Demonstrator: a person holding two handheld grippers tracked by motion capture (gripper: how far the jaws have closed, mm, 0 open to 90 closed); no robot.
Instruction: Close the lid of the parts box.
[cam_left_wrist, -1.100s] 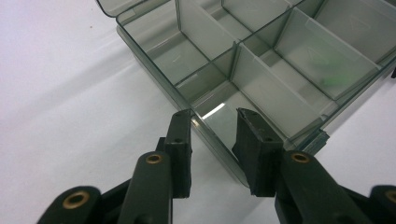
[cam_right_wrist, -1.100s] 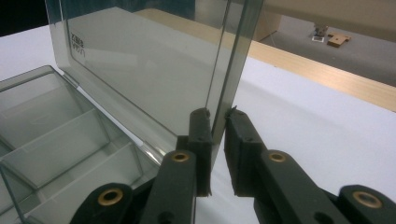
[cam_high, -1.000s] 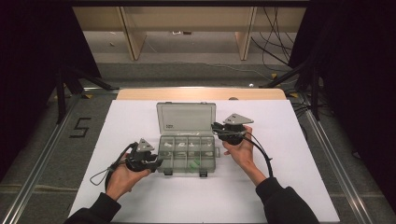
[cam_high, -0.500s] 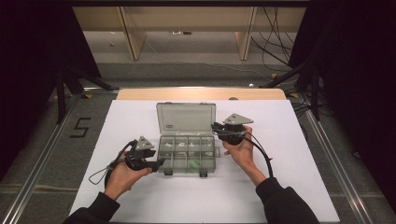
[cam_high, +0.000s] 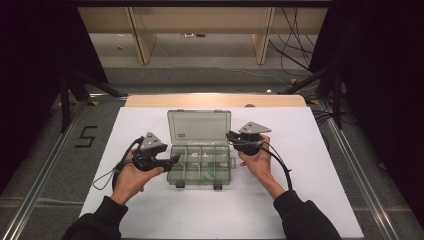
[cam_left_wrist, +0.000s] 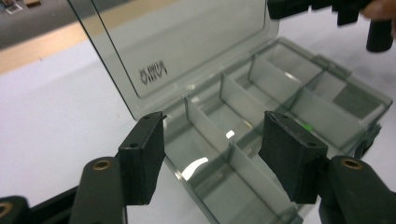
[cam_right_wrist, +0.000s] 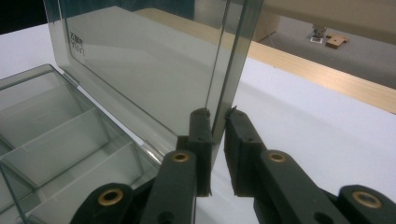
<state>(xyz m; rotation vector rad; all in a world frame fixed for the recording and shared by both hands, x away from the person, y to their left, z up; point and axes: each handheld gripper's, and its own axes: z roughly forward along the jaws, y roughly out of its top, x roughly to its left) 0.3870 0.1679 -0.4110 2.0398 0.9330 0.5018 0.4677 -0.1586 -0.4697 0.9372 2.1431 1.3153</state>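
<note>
Two grippers: both at the clear plastic box (cam_high: 200, 165), which lies in the middle of the high view on the white table cover (cam_high: 310, 200).
Box: open, its lid (cam_high: 199, 127) tipped up and back toward the top of the frame; in the right gripper view the lid (cam_right_wrist: 154, 65) stands near upright.
Right gripper (cam_high: 231, 136): pinched on the lid's side edge, the jaws nearly together with the thin plastic between them, as the right gripper view shows (cam_right_wrist: 216, 116).
Left gripper (cam_high: 175, 159): at the box's left end, jaws just opening and now well apart; nothing between them in the left gripper view (cam_left_wrist: 212, 140), the compartments (cam_left_wrist: 261, 107) lying beyond.
Contents: a small green piece (cam_high: 209, 175) in a lower compartment, pale bits in others; too small to tell what they are.
Done: the lid is up and held.
Left: by my reckoning, sorting or picking from the compartments, then closing the lid.
</note>
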